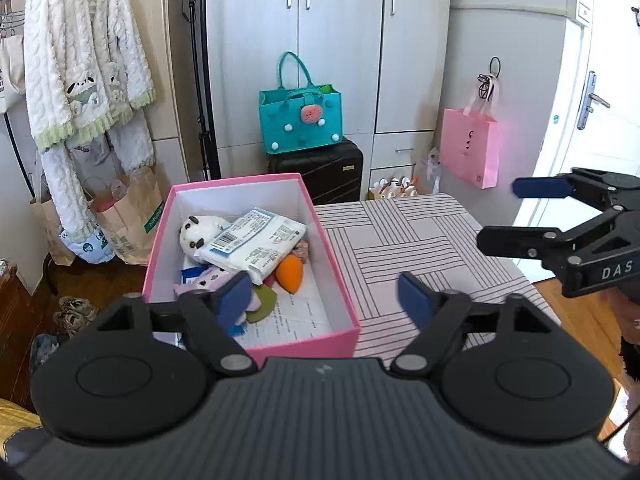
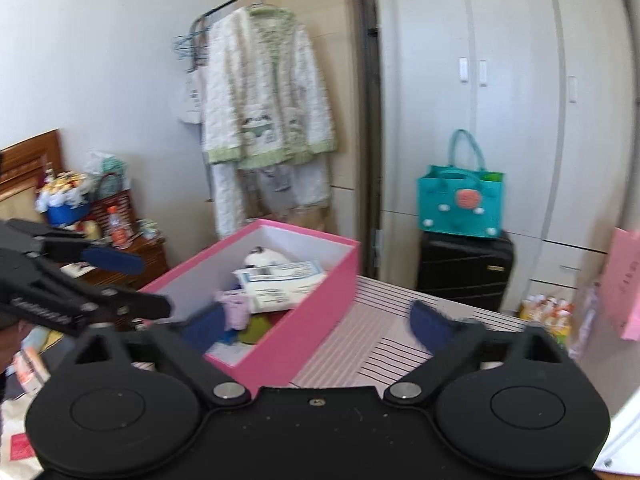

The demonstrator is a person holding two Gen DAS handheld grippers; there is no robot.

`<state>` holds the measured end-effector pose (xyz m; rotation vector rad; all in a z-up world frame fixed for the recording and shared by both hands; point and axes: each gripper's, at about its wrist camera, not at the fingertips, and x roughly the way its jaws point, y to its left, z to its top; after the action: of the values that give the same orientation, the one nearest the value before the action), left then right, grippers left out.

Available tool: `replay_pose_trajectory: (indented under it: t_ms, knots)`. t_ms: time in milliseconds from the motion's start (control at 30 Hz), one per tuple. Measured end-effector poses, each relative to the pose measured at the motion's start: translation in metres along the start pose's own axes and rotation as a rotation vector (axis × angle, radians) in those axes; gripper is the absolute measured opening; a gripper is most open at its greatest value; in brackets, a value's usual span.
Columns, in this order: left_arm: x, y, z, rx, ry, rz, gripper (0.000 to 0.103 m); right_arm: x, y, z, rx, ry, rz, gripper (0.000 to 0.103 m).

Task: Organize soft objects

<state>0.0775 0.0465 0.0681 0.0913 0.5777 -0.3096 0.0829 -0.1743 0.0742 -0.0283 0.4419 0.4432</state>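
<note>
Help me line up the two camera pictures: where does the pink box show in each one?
Left wrist view: pink box sits centre-left, just past the left gripper.
Right wrist view: pink box sits centre, angled, past the right gripper.
Shared landmark: the teal bag on the black suitcase.

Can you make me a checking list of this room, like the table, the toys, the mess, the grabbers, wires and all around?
Surface: striped tablecloth, bare beside the box.
Job's things: pink box holds panda plush, white packet, orange toy.
Clutter: paper bags on the floor.
Grippers: left tool open, empty; right tool open, empty.
Cables: nothing seen.
Surroundings: wardrobe, teal bag on black suitcase, pink bag, hanging pyjamas.
</note>
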Motion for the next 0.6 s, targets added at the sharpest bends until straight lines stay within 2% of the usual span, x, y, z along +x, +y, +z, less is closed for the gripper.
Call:
replay_pose_trajectory:
  t_ms: [67,167,300,400,467,600]
  knots:
    - [-0.002,-0.001,-0.003,-0.013,-0.002,-0.007,0.1,-0.004,0.002,-0.002,0.007,0.022,-0.091,0.103]
    - [-0.004,-0.004,-0.007,-0.027,0.004,-0.001,0.102,-0.004,0.006,-0.002,0.008,0.085,-0.211,0.103]
    - [-0.002,-0.009,-0.01,-0.042,0.016,0.085,0.103,-0.01,0.004,-0.007,0.004,0.099,-0.21,0.103]
    - [0.003,-0.012,-0.011,-0.057,0.074,0.152,0.103,-0.014,0.0,-0.013,0.046,0.114,-0.243,0.103]
    - [0.005,-0.012,-0.013,-0.075,0.096,0.163,0.103,-0.018,-0.003,-0.018,0.082,0.121,-0.261,0.103]
    - [0.005,-0.013,-0.019,-0.094,0.084,0.177,0.103,-0.024,-0.005,-0.026,0.135,0.14,-0.274,0.103]
